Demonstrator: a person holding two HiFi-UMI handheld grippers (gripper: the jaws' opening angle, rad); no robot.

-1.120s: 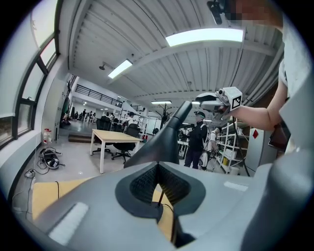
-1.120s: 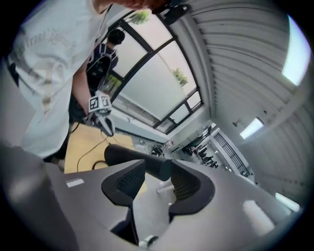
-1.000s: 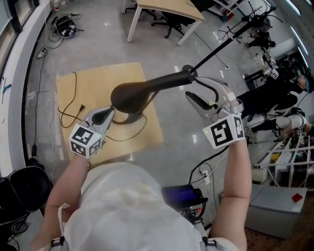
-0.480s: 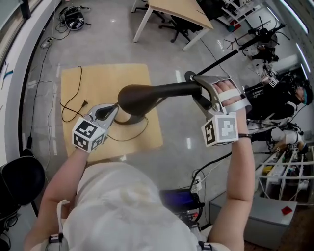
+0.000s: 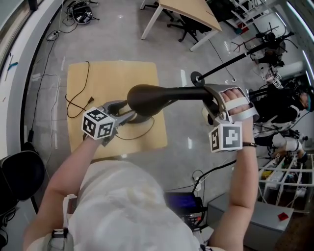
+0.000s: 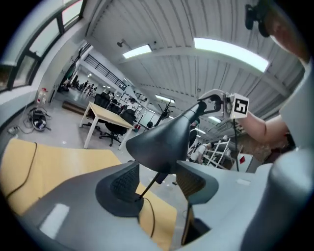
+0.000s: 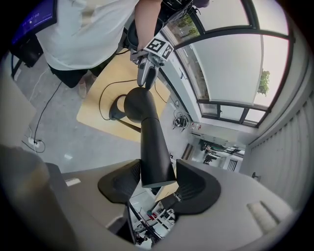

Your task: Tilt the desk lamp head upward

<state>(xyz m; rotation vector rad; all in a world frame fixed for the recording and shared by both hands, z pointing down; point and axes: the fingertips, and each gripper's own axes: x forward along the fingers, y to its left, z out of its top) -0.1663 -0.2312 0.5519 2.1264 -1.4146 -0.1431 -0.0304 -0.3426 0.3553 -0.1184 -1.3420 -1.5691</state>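
Observation:
The dark cone-shaped lamp head (image 5: pixel 152 98) lies roughly level above its round base on the wooden board (image 5: pixel 98 88). My left gripper (image 5: pixel 126 113) sits under the wide end, its jaws just opened. The shade's rim (image 6: pixel 162 142) hangs over the gap and the pads (image 6: pixel 122 181) are not pressing it. My right gripper (image 5: pixel 212 100) is at the narrow end. Its jaws have just been closing, and both pads (image 7: pixel 128 179) now touch the sides of the head's neck (image 7: pixel 149 132). The lamp base (image 7: pixel 117 109) and my left gripper (image 7: pixel 146 73) show beyond it.
A black cable (image 5: pixel 78 103) loops across the board. A wooden desk (image 5: pixel 189 12) and office chairs stand at the far side. A thin black stand pole (image 5: pixel 235 59) crosses at upper right. A lit screen (image 5: pixel 184 201) sits on the floor by my feet, and a black chair (image 5: pixel 19 176) is at left.
My left gripper has sunk a little, rolled, and opened its jaws under the shade. My right gripper has rolled and come in around the head's narrow end, which now sits between its jaws.

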